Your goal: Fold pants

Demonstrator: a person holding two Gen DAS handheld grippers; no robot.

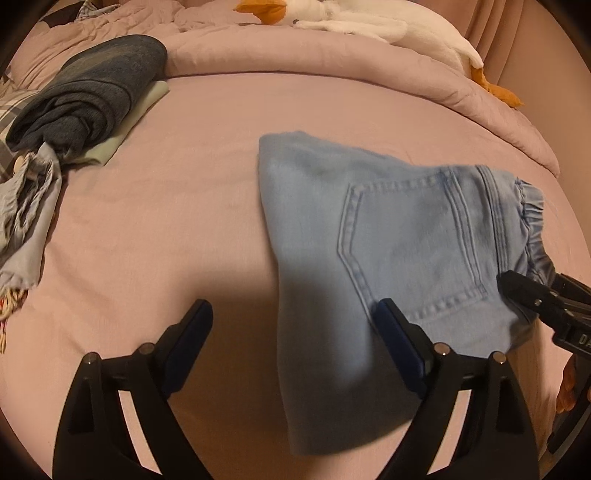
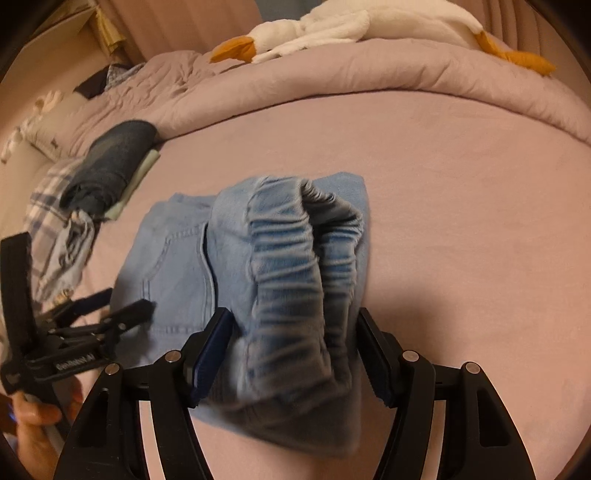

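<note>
Left wrist view: a pink bed sheet carries folded light-blue jeans at three o'clock; dark folded clothes lie at ten. The right gripper straddles the elastic waistband, whether clamping it I cannot tell. The left gripper gapes wide, empty.

From my left wrist camera, bare pink sheet runs from 9 o'clock to 12, wide enough for my left gripper to pass. At 10 o'clock a pile of folded clothes blocks the way, with crumpled garments at 9. The rolled duvet and a plush goose wall off 12 to 2. The folded jeans fill 3 o'clock.
</note>
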